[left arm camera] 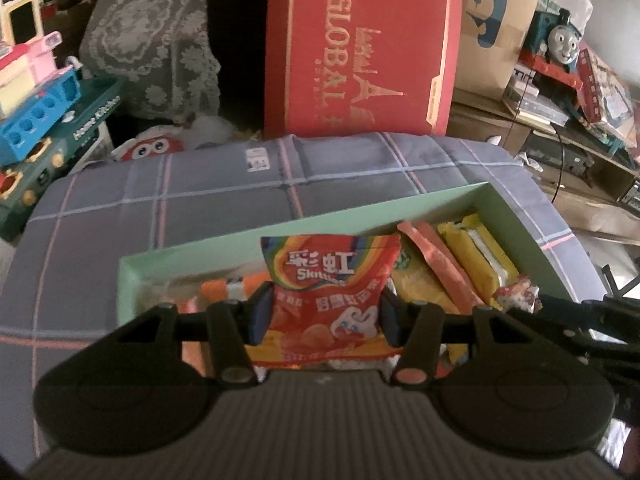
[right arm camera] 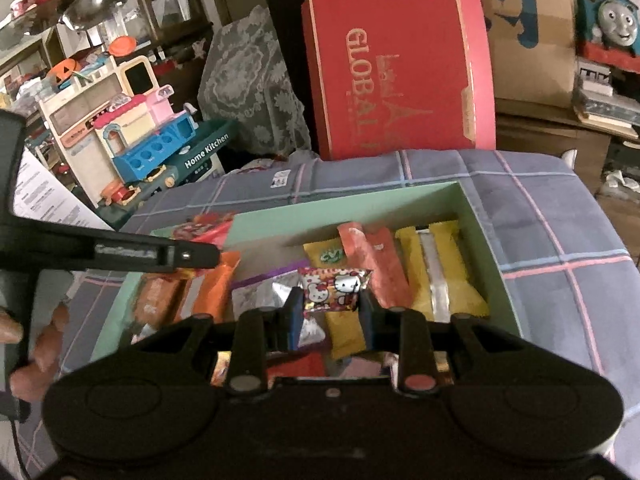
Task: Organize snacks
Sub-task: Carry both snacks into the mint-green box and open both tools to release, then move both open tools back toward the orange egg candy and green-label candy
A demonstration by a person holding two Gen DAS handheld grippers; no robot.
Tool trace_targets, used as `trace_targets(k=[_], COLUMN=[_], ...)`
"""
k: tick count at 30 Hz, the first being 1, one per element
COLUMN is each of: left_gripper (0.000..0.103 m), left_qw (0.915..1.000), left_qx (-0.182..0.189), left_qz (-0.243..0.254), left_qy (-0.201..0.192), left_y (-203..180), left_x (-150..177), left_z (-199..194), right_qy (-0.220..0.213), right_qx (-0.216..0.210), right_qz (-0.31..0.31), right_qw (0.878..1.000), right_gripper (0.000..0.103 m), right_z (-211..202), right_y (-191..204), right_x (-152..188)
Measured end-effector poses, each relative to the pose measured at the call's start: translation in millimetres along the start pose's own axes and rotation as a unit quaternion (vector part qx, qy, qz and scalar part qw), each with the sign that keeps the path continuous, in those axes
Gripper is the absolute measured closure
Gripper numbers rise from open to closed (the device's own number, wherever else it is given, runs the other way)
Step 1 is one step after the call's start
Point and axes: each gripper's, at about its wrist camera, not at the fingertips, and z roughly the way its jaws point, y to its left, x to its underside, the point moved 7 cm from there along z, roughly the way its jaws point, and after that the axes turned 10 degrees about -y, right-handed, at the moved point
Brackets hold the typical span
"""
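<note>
My left gripper is shut on a red Skittles bag, held upright over the near left part of a pale green box. The box holds several snack packs: orange ones at the left, pink and yellow ones at the right. In the right wrist view my right gripper is shut on a small Hello Kitty candy packet above the middle of the same green box. The left gripper's black arm reaches in from the left, a red bag edge showing past it.
The box lies on a purple plaid cloth. Behind stands a big red GLOBAL box, a lace-covered object, a toy kitchen at the left and cardboard boxes with a toy train at the right. A person's fingers show at the lower left.
</note>
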Motion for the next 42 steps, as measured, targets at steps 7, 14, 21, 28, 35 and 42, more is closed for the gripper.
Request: trace_targets(k=[7, 14, 21, 28, 35, 42], left_gripper=[0.021, 0.004, 0.0, 0.0, 0.0, 0.0], left_qw=[0.9996, 0.9992, 0.9992, 0.9992, 0.9993, 0.9991], left_qx=[-0.027, -0.038, -0.04, -0.039, -0.036, -0.034], left_qz=[0.005, 0.014, 0.01, 0.004, -0.008, -0.022], left_qy=[0.008, -0.003, -0.003, 0.0, -0.001, 0.013], left_y=[-2.8, -3.2, -3.2, -4.2, -2.5, -4.0], left_x=[-7.7, -3.8, 8.8, 33.2, 68.8, 107.3], left_z=[33.6, 20.0, -11.9, -57.0, -107.4, -139.2], right_qy=[-0.001, -0.012, -0.019, -0.022, -0.028, -0.02], right_qx=[-0.01, -0.005, 0.008, 0.012, 0.009, 0.006], right_qz=[-0.008, 0.008, 0.002, 0.0, 0.009, 0.014], right_qw=[1.0, 1.0, 1.0, 1.0, 1.0, 1.0], right_gripper=[0.061, 0.015, 0.0, 0.0, 0.0, 0.0], right_z=[21.6, 14.0, -8.5, -42.9, -81.8, -107.5], right_y=[5.6, 5.5, 5.9, 7.0, 14.8, 21.8], right_x=[-3.8, -2.7, 0.0, 7.9, 22.5, 45.8])
